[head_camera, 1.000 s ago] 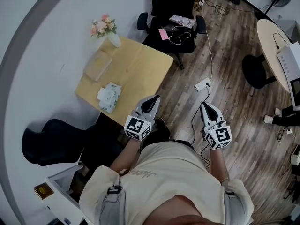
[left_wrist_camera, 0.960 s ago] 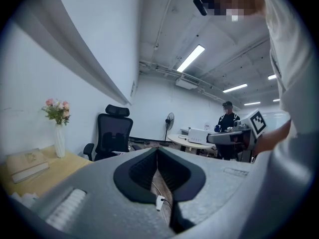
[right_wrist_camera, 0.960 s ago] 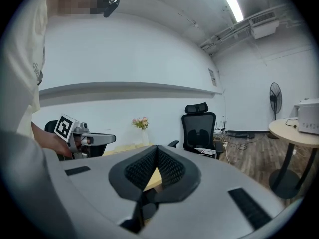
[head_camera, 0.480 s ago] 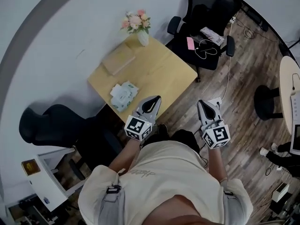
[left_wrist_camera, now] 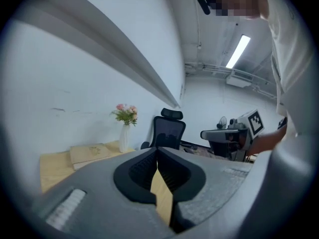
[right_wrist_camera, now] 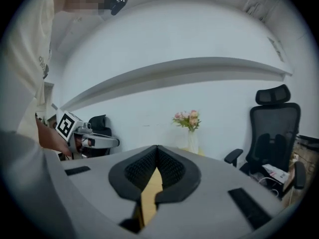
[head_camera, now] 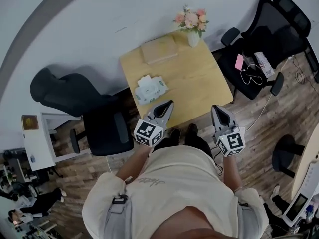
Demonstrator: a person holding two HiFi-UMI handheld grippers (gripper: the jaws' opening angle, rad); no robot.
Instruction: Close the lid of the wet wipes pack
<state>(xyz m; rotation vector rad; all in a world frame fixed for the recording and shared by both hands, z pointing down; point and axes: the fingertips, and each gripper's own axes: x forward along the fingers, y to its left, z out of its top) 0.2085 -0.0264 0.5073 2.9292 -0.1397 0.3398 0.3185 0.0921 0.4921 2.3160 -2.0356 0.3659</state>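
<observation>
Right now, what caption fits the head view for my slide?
Person holds left tool and right tool shut, short of the wet wipes pack on a wooden table.

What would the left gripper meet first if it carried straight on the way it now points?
Probably the black chair beyond the table. The left gripper seems to aim across and above it, passing right of the wipes pack, though its height is unclear.

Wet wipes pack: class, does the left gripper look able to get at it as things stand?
Probably yes. The wet wipes pack lies near the table edge, just ahead of the left gripper, with only bare tabletop between them. Its jaws are shut and empty.
</observation>
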